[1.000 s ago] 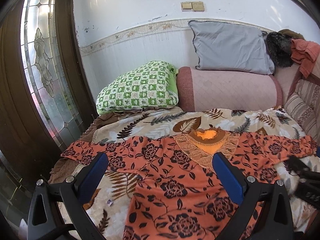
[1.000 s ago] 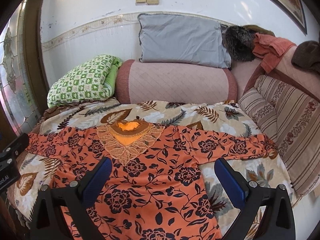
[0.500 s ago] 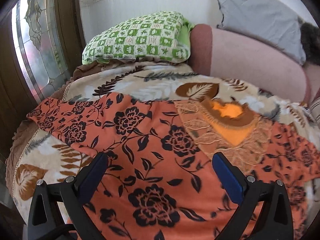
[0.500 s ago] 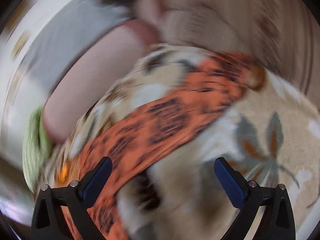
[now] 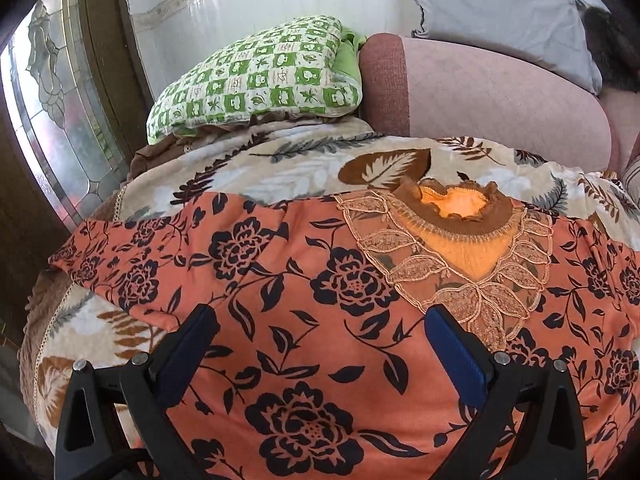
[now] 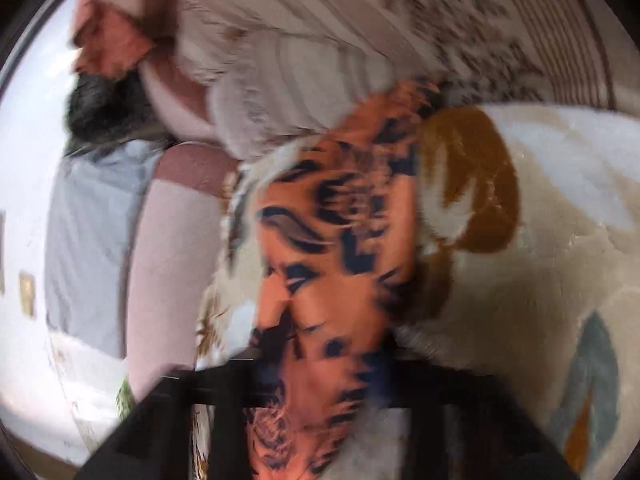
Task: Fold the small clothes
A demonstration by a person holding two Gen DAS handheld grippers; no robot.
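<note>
An orange top with black flowers (image 5: 304,320) lies spread flat on the bed, its lace neckline (image 5: 460,240) toward the pillows and its left sleeve (image 5: 120,264) stretched out to the left. My left gripper (image 5: 318,344) is open and empty, low over the chest of the top. The right wrist view is blurred and rotated; it shows the right sleeve (image 6: 336,256) running up the frame. My right gripper (image 6: 320,376) is close around that sleeve, its fingers smeared, so I cannot tell how the jaws stand.
A leaf-print blanket (image 5: 280,160) covers the bed. A green checked pillow (image 5: 260,80), a pink bolster (image 5: 480,96) and a grey pillow (image 5: 500,12) lie at the head. A glass door (image 5: 52,120) stands left. Striped cushions (image 6: 360,40) line the right side.
My left gripper has moved forward and lower over the top. My right gripper has swung right, turned on its side and closed in on the right sleeve; its fingers now look nearer together.
</note>
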